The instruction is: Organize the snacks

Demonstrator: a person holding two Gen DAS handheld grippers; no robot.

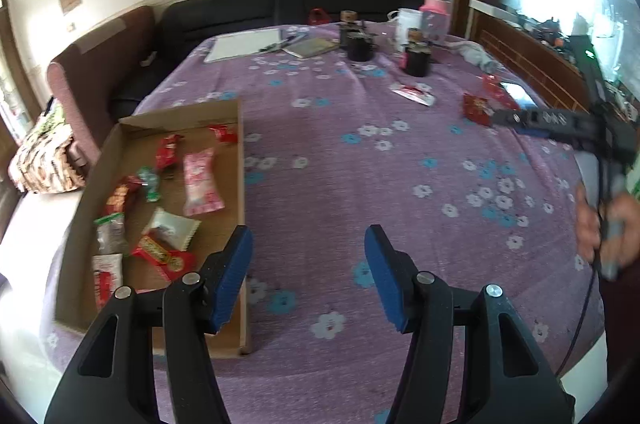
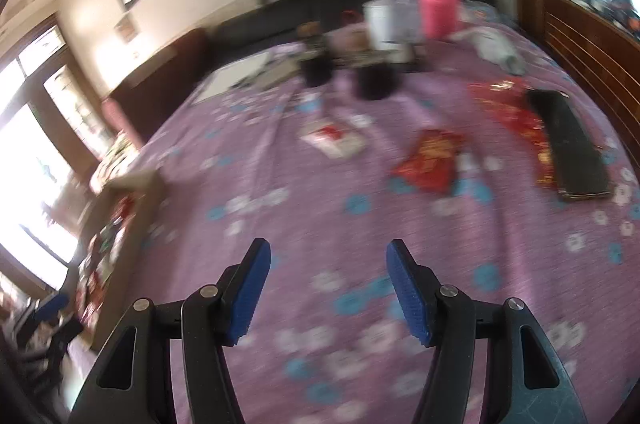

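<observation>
Blue-padded fingers (image 1: 234, 276) of the left gripper (image 1: 308, 280) stand apart at the bottom of the left wrist view with nothing between them, above the purple flowered tablecloth (image 1: 340, 184). Just to their left lies a cardboard tray (image 1: 236, 184) holding wrapped snacks, among them a pink packet (image 1: 200, 182) and a red bar (image 1: 162, 256). At the right edge, a hand (image 1: 604, 224) grips a handle.

In the blurred right wrist view, the right gripper (image 2: 328, 292) is also spread wide and empty over the cloth. Ahead of it, in the upper right, lie a red snack packet (image 2: 430, 156), a white packet (image 2: 334, 138) and a dark phone (image 2: 570, 144).
</observation>
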